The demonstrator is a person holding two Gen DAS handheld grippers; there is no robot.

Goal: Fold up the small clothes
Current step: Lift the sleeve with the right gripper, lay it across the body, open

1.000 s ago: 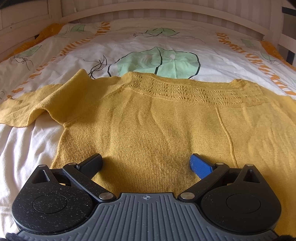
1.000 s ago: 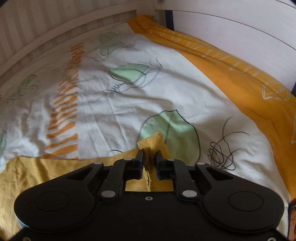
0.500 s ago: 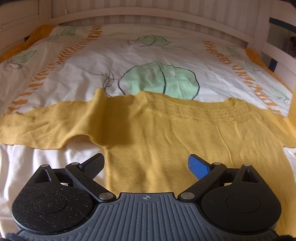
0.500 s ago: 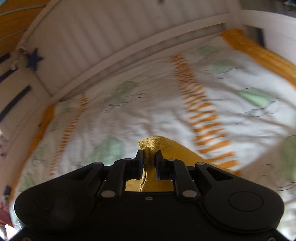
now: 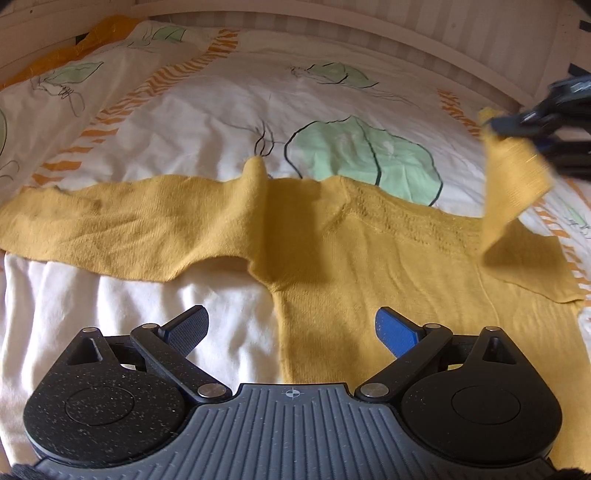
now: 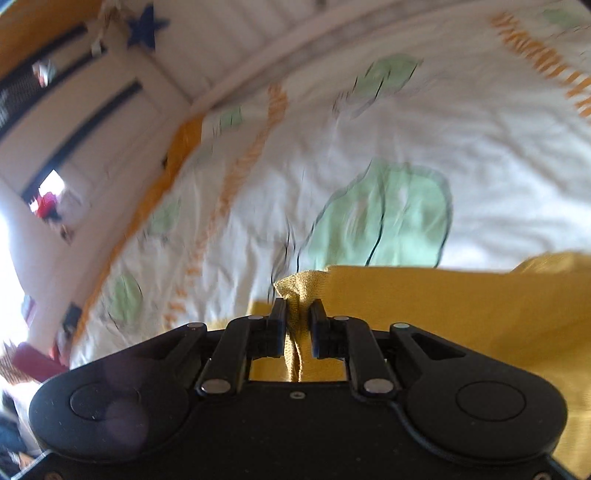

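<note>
While the left gripper (image 5: pixel 291 330) is hovering low over the bed, its fingers are standing wide apart with nothing between them, one dark pad (image 5: pixel 186 328) over bare duvet and the blue pad (image 5: pixel 395 330) over the body of the yellow sweater (image 5: pixel 332 258). That sweater is lying flat across the duvet (image 5: pixel 207 122), its one sleeve stretched out sideways away from the body, its patterned neckline pointing toward the headboard (image 5: pixel 424 40). On the sweater's other side, the second sleeve (image 5: pixel 513 181) is hanging in the air, pinched by the right gripper (image 5: pixel 517 123), which is showing blurred at the frame's edge. Lifting the sleeve clear like this is probably meant to let it swing across the body as a first fold, while the open left gripper is waiting near the hem to pin or take cloth.

Seen from the right wrist, the right gripper (image 6: pixel 298 321) is pressing its fingers narrowly together on a bunched fold of the sleeve (image 6: pixel 301 291), cloth trailing down between them and the rest of the sweater spreading beside. The view is smeared, so detail is poor. Beyond the sweater, the white duvet with green leaf prints and orange stripes is covering the whole bed, and a pale slatted bed rail (image 6: pixel 221 44) with a blue star (image 6: pixel 146 26) is bordering its far side; past it the room is too blurred to read.
</note>
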